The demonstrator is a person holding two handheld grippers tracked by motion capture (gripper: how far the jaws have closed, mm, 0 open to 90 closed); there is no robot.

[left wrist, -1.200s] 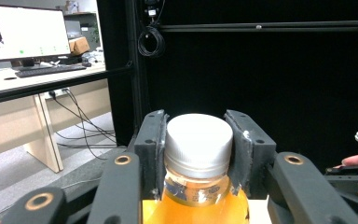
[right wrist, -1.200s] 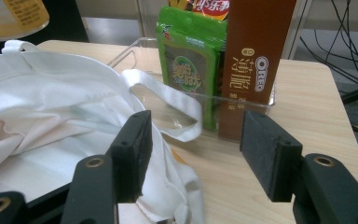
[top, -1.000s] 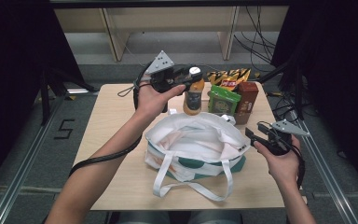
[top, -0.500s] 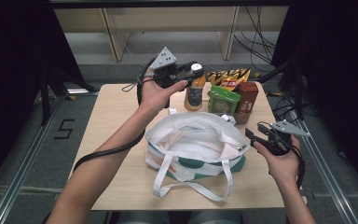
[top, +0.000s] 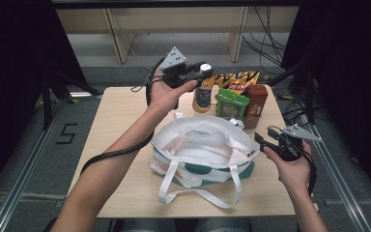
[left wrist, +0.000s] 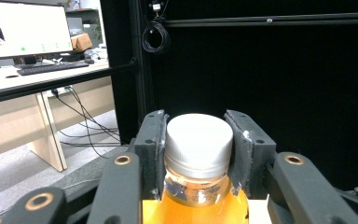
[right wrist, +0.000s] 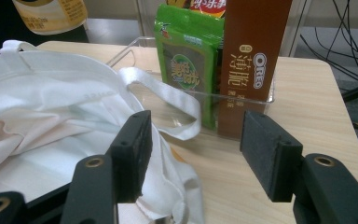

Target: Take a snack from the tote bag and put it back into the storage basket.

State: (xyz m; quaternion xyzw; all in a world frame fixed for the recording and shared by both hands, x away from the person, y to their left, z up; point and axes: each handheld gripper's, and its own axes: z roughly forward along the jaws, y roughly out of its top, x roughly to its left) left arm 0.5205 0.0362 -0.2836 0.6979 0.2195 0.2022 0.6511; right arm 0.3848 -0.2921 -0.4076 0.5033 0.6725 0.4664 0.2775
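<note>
I stand at a light wooden table (top: pixel 125 111), seen from above, with a gripper in each hand. My left gripper (top: pixel 196 73) is raised over the far middle of the table, and its jaws are clamped on the neck and white cap of an orange juice bottle (top: pixel 203 93). In the left gripper view the cap (left wrist: pixel 199 139) sits squarely between the two black pads, which press on it from both sides, with orange liquid visible just below. The bottle hangs upright, just left of a clear plastic bin (right wrist: pixel 256 99) at the far right of the table. In that bin stand a green snack packet (top: pixel 232 104) and a brown Oreo box (top: pixel 256 101), side by side and touching, with a yellow packet (top: pixel 239 79) behind them. A white tote bag (top: pixel 200 150) with green trim lies open in the middle of the table, its handles (top: pixel 198 195) trailing toward me. My right gripper (top: pixel 269 141) is held low at the bag's right edge, pointing toward it. In the right gripper view its jaws stand apart and grip nothing; the left jaw sits just over the bag's white cloth (right wrist: pixel 51 130), and the green packet and Oreo box show between the two jaws, farther off.
</note>
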